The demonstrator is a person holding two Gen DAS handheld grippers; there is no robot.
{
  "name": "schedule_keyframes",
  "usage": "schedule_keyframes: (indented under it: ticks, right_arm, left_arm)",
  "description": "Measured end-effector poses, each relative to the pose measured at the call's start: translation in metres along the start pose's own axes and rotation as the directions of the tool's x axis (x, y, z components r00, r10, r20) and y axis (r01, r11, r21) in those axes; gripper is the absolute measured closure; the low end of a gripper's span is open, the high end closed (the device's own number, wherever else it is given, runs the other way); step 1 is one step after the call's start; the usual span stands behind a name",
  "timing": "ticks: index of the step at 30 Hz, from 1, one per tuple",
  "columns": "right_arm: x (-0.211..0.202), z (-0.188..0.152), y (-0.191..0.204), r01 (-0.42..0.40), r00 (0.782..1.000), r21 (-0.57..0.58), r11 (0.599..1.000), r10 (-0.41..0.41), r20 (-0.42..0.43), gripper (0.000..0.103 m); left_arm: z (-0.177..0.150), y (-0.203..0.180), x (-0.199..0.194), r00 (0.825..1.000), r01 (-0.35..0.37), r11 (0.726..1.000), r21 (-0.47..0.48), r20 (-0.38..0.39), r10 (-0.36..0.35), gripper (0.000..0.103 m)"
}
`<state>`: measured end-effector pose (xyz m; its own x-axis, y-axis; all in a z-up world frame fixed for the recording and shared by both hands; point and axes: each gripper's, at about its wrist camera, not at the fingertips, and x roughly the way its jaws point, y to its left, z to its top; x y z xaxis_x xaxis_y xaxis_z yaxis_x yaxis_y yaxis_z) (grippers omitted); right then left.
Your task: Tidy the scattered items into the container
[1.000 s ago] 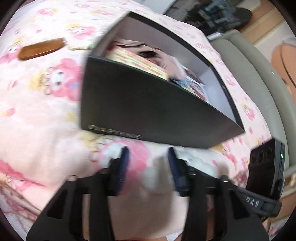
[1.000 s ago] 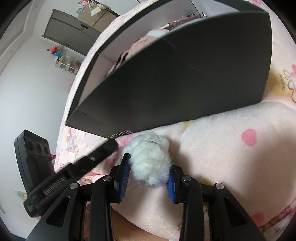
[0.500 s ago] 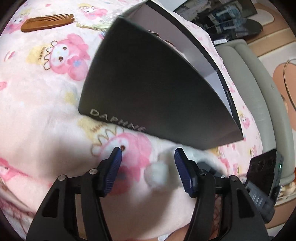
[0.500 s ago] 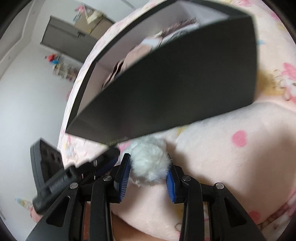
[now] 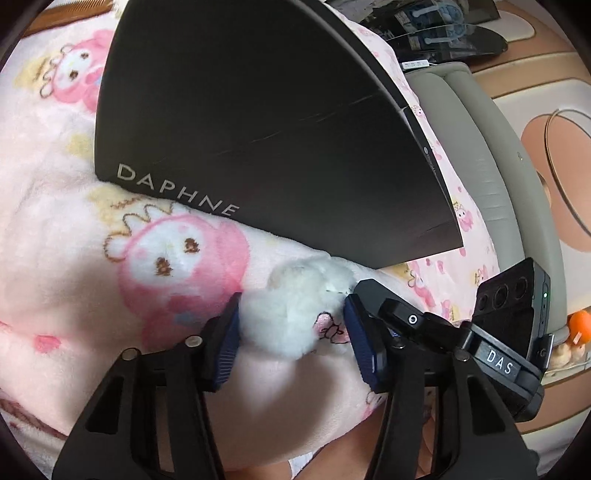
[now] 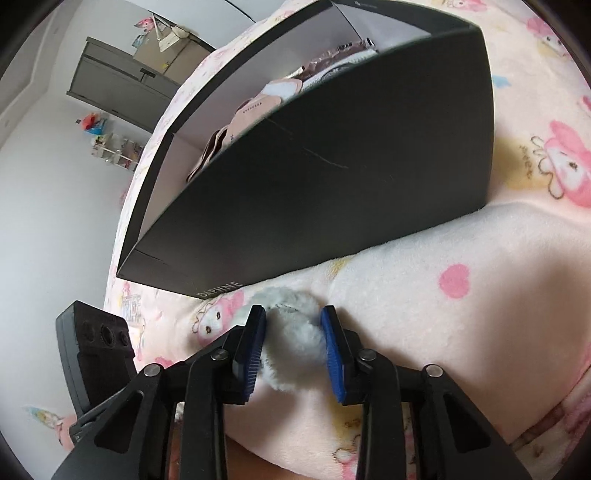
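Right gripper (image 6: 293,341), black frame with ribbed blue pads: jaws narrowly set and just now closing further, both pads pressed into the sides of a white fluffy pompom (image 6: 295,334), which bulges out ahead of and behind them. The pompom rests on a pale pink plush blanket (image 6: 461,332) printed with pink cartoon rabbits and hearts.

Left gripper (image 5: 291,332), same build: jaws about half open, having just narrowed a little. The same white fluffy pompom (image 5: 295,314) lies between them, against the left pad; whether the right pad touches it cannot be told. The right gripper's black finger (image 5: 373,291) shows just beyond the left gripper's right pad, at the pompom's far side.

Container: a matt black cardboard box (image 6: 332,166) lettered DAPHNE in silver, open-topped with a pale inner wall. It stands on the blanket directly ahead of both sets of jaws, its near lower edge just beyond the pompom. Inside, seen from the right wrist, soft pink and brown fabric items (image 6: 251,114) reach up to the rim.

Surroundings, left wrist view: a grey padded bed edge (image 5: 480,155) to the right of the jaws, and the end of a brown wooden comb (image 5: 74,9) far ahead at the upper left, beyond the box.
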<state>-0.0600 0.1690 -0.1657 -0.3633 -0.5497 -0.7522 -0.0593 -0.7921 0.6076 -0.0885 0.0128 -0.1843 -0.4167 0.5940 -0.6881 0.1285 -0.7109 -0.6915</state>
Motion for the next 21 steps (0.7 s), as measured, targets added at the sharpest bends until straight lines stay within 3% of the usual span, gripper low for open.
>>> schedule_keyframes:
  ticks: [6,12,18,21]
  right_arm:
    - [-0.019,-0.011,-0.018,-0.008,1.0,-0.071,0.997,0.01,0.03,0.077]
    - [-0.051,0.0,-0.003,-0.041,0.995,-0.116,0.992,0.052,0.088,0.077]
    - [-0.07,0.036,0.041,-0.055,0.991,-0.215,0.975,0.08,0.108,0.077]
    - [-0.072,0.065,0.062,-0.069,0.993,-0.297,0.952,0.095,0.074,0.082]
  left_arm:
    - [-0.004,-0.012,-0.013,0.999,0.039,0.999,0.008,0.032,-0.039,0.057]
    - [0.003,-0.056,-0.037,0.991,0.071,0.994,0.078,0.106,-0.079,0.059]
    - [0.043,-0.071,-0.101,0.977,0.088,0.984,0.152,0.177,-0.115,0.059]
    - [0.073,-0.091,-0.107,0.97,0.13,0.975,0.183,0.182,-0.163,0.063]
